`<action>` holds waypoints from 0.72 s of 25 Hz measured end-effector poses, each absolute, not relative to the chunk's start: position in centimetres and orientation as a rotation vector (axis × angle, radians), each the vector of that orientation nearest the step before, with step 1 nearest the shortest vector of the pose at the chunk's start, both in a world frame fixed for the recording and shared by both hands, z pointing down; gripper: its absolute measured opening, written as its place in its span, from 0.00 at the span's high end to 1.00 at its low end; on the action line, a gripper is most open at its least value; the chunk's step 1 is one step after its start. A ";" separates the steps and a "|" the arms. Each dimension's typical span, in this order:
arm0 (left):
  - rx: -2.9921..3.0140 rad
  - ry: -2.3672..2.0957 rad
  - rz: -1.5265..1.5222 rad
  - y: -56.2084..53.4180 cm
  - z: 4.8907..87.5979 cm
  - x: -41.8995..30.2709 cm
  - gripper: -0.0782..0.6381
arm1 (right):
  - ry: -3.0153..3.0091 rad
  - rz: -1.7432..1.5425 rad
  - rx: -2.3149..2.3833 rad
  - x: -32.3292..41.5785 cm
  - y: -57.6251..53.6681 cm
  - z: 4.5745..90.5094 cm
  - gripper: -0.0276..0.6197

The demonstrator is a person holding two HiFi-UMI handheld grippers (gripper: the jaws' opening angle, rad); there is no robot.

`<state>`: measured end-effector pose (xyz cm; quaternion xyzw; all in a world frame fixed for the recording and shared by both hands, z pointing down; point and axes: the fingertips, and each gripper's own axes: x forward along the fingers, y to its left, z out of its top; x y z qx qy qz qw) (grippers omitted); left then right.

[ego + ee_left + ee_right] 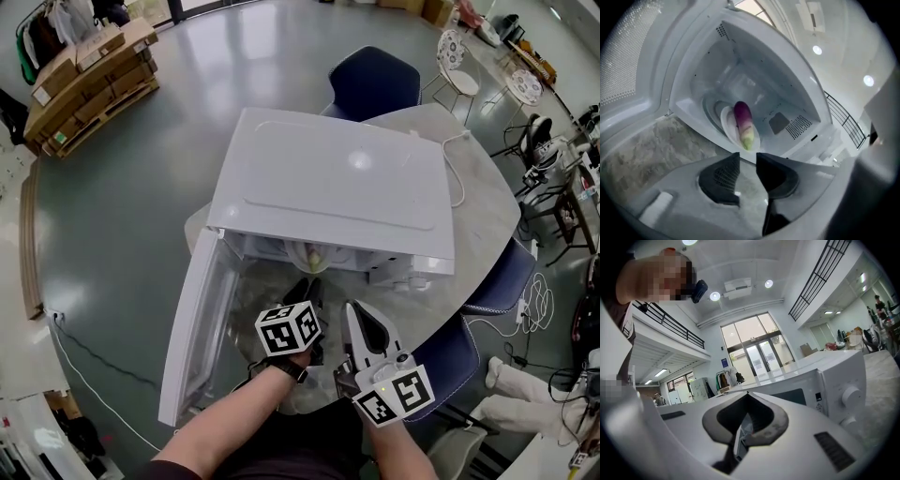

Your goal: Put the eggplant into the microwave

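Observation:
The white microwave (328, 178) stands on a round marble table (483, 220) with its door (192, 328) swung open to the left. Inside, a purple eggplant (744, 123) with a pale green end lies on a white plate (726, 123). My left gripper (307, 292) (747, 154) is just in front of the cavity, a little short of the eggplant. It is open, with nothing between its jaws. To its right, my right gripper (353, 309) (747, 393) is shut and empty in front of the microwave's control panel (848, 397).
Blue chairs (373, 80) (506, 277) stand around the table. A white cable (457, 178) runs off the microwave's right side. Boxes on a pallet (89, 80) sit far off at the upper left. The open door blocks the left side of the cavity.

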<state>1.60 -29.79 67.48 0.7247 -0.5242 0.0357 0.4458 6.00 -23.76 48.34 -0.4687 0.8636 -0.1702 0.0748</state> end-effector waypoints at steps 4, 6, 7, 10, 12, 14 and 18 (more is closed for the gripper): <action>1.818 -1.325 0.145 -30.4 68.3 1.9 0.86 | 2.586 -0.516 -1.414 6.4 -23.9 48.8 0.95; 1.825 -1.337 0.149 -31.0 68.4 1.7 0.86 | 2.584 -0.516 -1.413 6.6 -24.1 48.9 0.95; 1.824 -1.343 0.150 -31.4 68.5 1.6 0.86 | 2.584 -0.515 -1.413 6.6 -24.1 48.9 0.95; 1.818 -1.366 0.144 -32.5 68.5 1.0 0.86 | 2.581 -0.516 -1.414 6.8 -24.2 49.0 0.95; 1.814 -1.381 0.136 -33.2 68.5 0.7 0.86 | 2.580 -0.521 -1.413 6.9 -24.4 49.2 0.95; 1.811 -1.388 0.129 -33.9 68.5 0.5 0.86 | 2.581 -0.527 -1.412 7.0 -24.6 49.5 0.95; 1.792 -1.393 0.107 -34.8 68.5 0.1 0.86 | 2.586 -0.534 -1.405 7.0 -24.7 49.4 0.95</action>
